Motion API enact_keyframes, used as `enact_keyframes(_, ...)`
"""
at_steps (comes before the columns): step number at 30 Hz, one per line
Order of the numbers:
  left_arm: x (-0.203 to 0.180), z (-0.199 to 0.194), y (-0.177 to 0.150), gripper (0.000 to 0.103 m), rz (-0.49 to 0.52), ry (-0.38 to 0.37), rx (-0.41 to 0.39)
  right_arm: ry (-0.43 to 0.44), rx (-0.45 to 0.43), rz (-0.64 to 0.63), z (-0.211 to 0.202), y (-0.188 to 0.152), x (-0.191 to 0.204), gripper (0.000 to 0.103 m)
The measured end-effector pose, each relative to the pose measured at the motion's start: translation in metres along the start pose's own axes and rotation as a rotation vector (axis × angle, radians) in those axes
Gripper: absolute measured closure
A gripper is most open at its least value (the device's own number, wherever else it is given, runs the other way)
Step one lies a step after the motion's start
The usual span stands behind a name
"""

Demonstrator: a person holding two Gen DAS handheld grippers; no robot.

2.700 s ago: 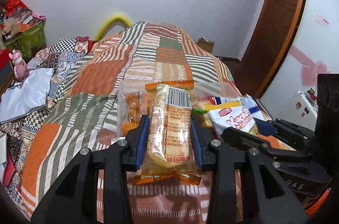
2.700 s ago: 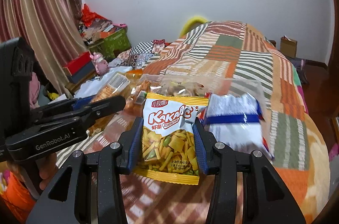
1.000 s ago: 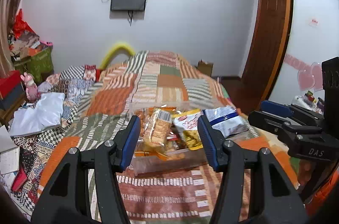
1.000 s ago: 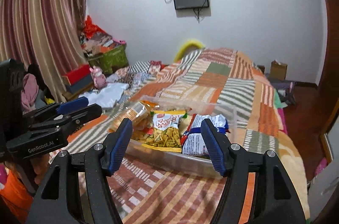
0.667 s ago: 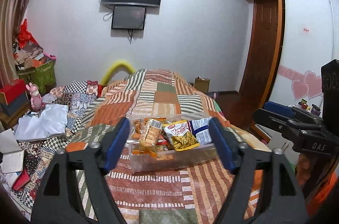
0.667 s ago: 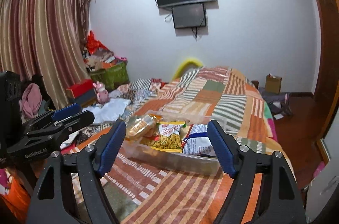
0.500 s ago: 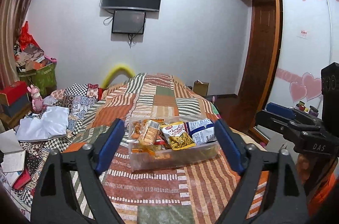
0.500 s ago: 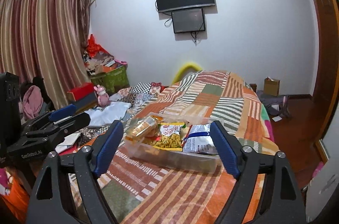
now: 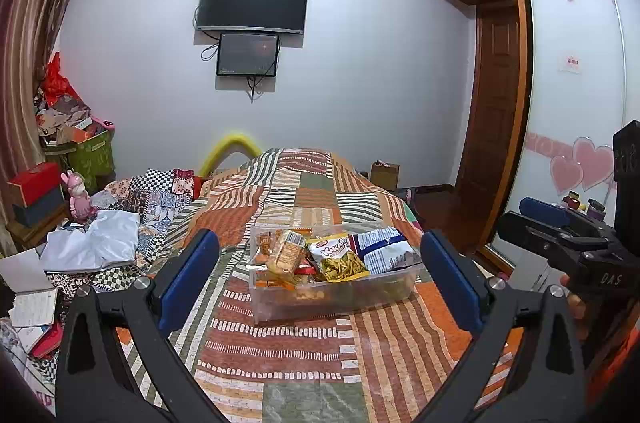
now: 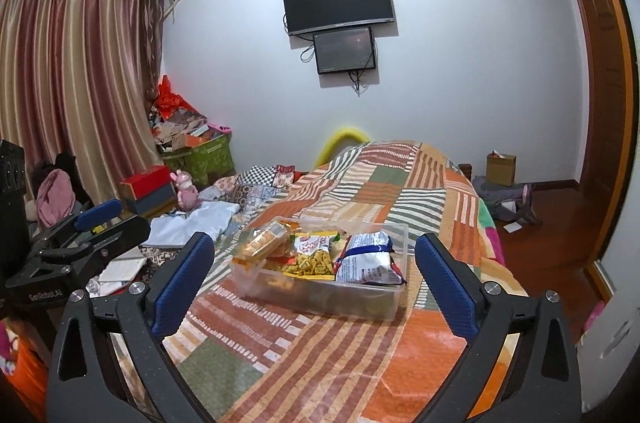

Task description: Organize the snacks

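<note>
Patchwork bed [image 9: 304, 351] lies beneath us. Our left gripper [image 9: 320, 279] and right gripper [image 10: 312, 281] are opening wide, both empty; ahead of them sits the clear snack bin [image 9: 332, 297], untouched.

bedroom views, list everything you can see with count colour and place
clear plastic bin: 1, transparent, on the bed
snack packs: 3 on top, orange biscuit pack, yellow Kaka chips, white and blue bag, in the bin
patchwork bedspread: 1, orange, green, striped, over the bed
televisions: 2, black, on the wall
pink bunny toy: 1, beside the bed
left gripper: black, blue pads, jaws opening, nothing between them
right gripper: the same, jaws opening, nothing between them
</note>
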State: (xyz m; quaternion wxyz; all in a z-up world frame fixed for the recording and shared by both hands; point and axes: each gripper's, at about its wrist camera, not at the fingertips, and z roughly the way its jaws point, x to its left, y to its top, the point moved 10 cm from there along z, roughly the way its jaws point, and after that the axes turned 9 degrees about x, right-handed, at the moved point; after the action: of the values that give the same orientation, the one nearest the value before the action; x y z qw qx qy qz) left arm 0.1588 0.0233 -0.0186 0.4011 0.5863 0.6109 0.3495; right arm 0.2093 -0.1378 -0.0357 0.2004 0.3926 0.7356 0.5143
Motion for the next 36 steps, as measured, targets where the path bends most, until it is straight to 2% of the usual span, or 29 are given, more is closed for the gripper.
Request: enact_keyframes(36, -0.0087, -0.0015, -0.0019, 0.001, 0.015, -0.008, 0.005, 0.014, -0.008, -0.007, -0.0079, -0.0003, 0.0098, 0.002)
